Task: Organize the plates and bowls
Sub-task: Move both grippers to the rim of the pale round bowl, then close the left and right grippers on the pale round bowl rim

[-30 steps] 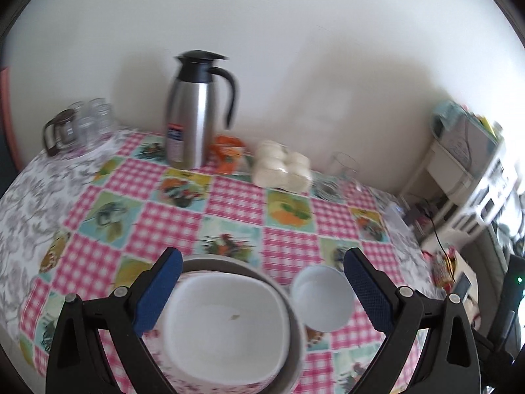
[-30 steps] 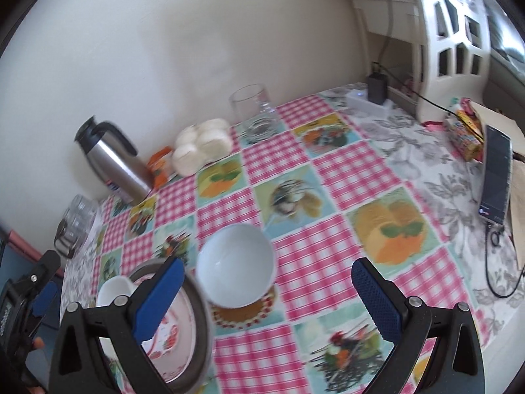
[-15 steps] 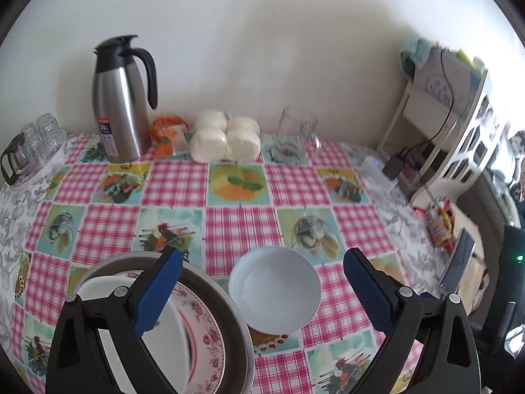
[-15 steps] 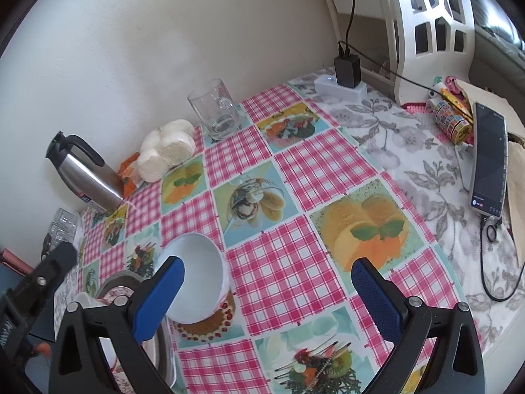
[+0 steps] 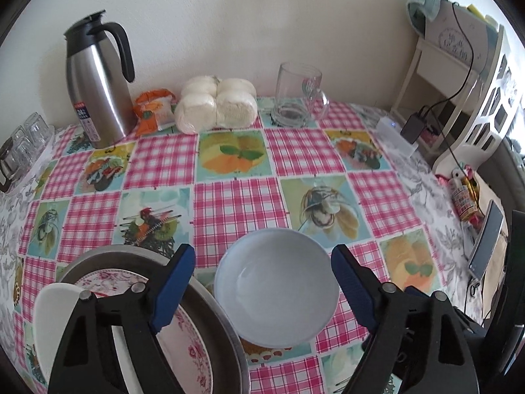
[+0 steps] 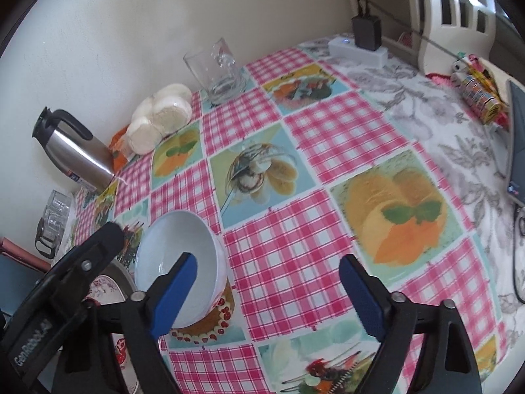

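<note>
A round white bowl (image 5: 277, 284) stands empty on the checked tablecloth. My left gripper (image 5: 264, 264) is open, its blue fingers on either side of the bowl and just above it. Left of the bowl lies a grey metal plate (image 5: 215, 331) with a pink floral plate (image 5: 188, 344) and a white dish (image 5: 54, 315) stacked in it. In the right wrist view the bowl (image 6: 178, 257) sits lower left. My right gripper (image 6: 267, 277) is open and empty, its left finger over the bowl. The left gripper's body (image 6: 65, 282) shows there beside the plates (image 6: 108, 287).
Along the back wall stand a steel thermos jug (image 5: 95, 82), an orange packet (image 5: 152, 110), wrapped white buns (image 5: 216, 103) and a glass mug (image 5: 297, 92). Small glasses (image 5: 19, 147) sit far left. A phone (image 5: 487, 241), power strip (image 6: 357, 51) and white shelf (image 5: 466, 75) are right.
Both grippers have swung right and come closer. The bowl now sits between my left gripper's fingers; the plate stack has slid to the left edge. Both grippers stay open.
</note>
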`<control>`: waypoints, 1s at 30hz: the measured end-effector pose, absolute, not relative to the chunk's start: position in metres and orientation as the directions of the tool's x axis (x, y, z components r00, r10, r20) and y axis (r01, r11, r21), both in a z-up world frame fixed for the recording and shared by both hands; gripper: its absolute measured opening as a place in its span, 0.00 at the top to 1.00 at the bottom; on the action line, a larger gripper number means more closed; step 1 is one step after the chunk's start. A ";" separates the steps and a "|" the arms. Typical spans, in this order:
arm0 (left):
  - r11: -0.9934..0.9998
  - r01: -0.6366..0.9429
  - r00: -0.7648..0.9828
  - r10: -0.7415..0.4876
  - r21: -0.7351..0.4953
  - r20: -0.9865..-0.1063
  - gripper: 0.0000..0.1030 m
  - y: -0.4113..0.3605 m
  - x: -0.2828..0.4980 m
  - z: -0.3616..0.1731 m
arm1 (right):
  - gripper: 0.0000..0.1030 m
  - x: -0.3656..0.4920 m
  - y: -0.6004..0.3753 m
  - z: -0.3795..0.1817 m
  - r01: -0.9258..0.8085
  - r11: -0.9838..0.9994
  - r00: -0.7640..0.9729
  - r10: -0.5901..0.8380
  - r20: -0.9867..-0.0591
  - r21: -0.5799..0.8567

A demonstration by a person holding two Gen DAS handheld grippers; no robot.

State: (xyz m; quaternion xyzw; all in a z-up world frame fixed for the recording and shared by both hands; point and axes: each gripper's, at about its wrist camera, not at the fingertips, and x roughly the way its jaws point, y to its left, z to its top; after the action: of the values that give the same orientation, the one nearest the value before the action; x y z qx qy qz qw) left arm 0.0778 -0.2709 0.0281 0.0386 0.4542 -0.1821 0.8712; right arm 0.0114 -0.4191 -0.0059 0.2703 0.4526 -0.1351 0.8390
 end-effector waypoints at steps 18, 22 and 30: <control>0.931 0.350 0.479 -0.275 -0.106 -0.833 0.32 -0.277 0.096 0.002 | 0.81 0.039 -0.402 -0.042 0.427 0.785 0.545 0.172 -0.820 0.449; 0.931 0.351 0.480 -0.274 -0.103 -0.833 0.33 -0.278 0.096 0.002 | 0.91 0.040 -0.399 -0.039 0.416 0.800 0.547 0.159 -0.822 0.432; 0.930 0.354 0.453 -0.267 -0.103 -0.850 0.44 -0.281 0.095 -0.008 | 0.93 0.032 -0.417 -0.038 0.451 0.789 0.537 0.134 -0.833 0.418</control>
State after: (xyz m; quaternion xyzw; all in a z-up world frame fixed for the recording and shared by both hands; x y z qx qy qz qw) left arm 0.0953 -0.2813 -0.0083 0.0444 0.4900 -0.1823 0.8513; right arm 0.0322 -0.4175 -0.0379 0.3103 0.4713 -0.0968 0.8199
